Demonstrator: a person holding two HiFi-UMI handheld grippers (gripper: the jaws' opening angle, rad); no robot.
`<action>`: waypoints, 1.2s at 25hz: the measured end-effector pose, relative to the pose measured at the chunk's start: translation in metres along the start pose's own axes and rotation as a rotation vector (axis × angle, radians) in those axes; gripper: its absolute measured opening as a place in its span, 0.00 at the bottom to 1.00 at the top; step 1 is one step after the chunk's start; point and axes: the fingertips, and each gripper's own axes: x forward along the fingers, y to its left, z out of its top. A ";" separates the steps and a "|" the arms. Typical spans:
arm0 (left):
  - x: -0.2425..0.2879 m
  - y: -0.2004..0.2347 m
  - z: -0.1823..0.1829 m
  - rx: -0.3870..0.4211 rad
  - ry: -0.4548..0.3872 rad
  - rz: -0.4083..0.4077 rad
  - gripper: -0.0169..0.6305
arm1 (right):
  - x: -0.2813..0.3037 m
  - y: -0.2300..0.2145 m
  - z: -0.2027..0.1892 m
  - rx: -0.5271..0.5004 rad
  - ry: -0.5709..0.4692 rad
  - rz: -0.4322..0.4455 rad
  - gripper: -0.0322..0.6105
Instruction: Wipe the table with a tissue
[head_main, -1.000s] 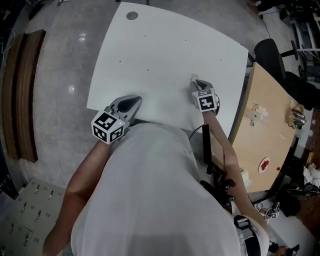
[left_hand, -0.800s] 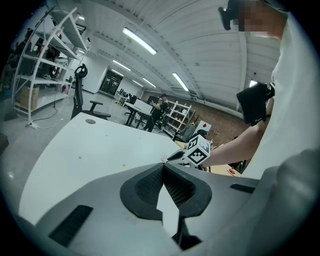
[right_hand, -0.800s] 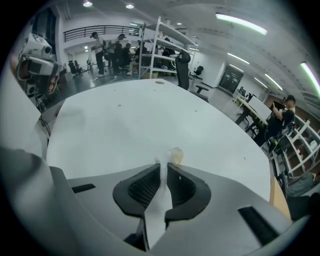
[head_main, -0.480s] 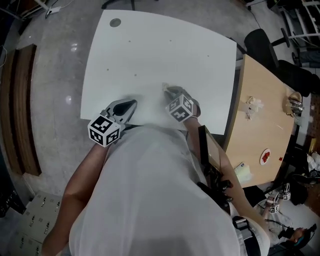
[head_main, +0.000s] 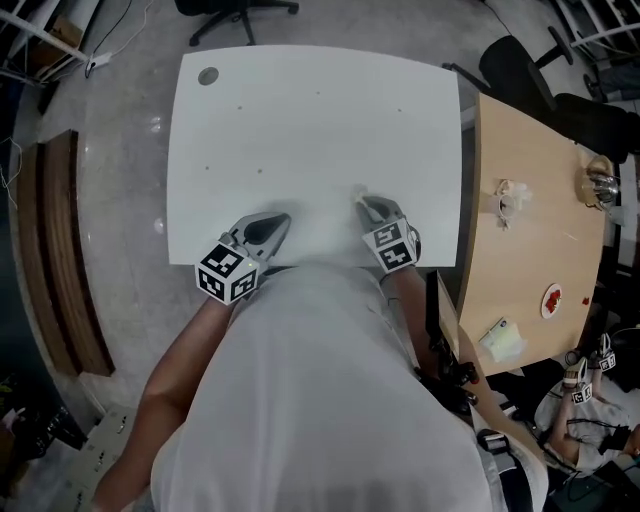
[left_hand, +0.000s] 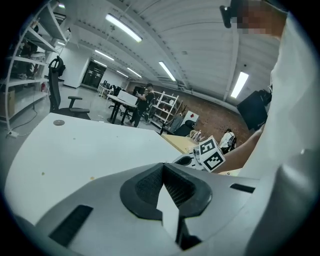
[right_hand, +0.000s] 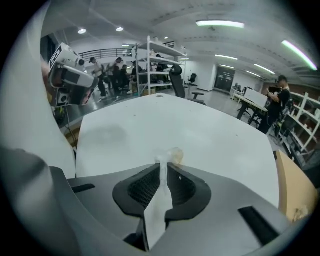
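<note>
The white table (head_main: 300, 130) fills the middle of the head view. My right gripper (head_main: 366, 207) rests low over it, close to the near edge and right of centre. It is shut on a white tissue (right_hand: 165, 160), whose crumpled end sticks out past the tips onto the table top (right_hand: 200, 130). My left gripper (head_main: 270, 228) lies at the near edge to the left, jaws shut with nothing seen between them (left_hand: 164, 172). Its view takes in the right gripper's marker cube (left_hand: 212, 154). Small specks (head_main: 259, 170) dot the table.
A wooden table (head_main: 530, 240) adjoins on the right, carrying a crumpled tissue (head_main: 509, 199), a red item (head_main: 552, 300) and a metal object (head_main: 598, 186). Black chairs (head_main: 515, 62) stand behind it. A round cable hole (head_main: 208, 76) marks the far left corner of the white table.
My right gripper swept the tissue leftward along the near part of the table, then came partly back to the right. The left gripper stayed at the near edge.
</note>
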 end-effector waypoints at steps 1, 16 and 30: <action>0.003 -0.002 0.001 0.003 0.006 -0.004 0.04 | -0.003 -0.009 -0.002 0.037 -0.016 -0.016 0.13; 0.019 -0.014 0.000 -0.019 0.035 0.081 0.04 | 0.018 -0.173 0.012 0.220 -0.112 -0.129 0.13; 0.014 -0.009 -0.013 -0.114 0.029 0.199 0.04 | 0.079 -0.270 0.049 0.038 0.023 -0.163 0.13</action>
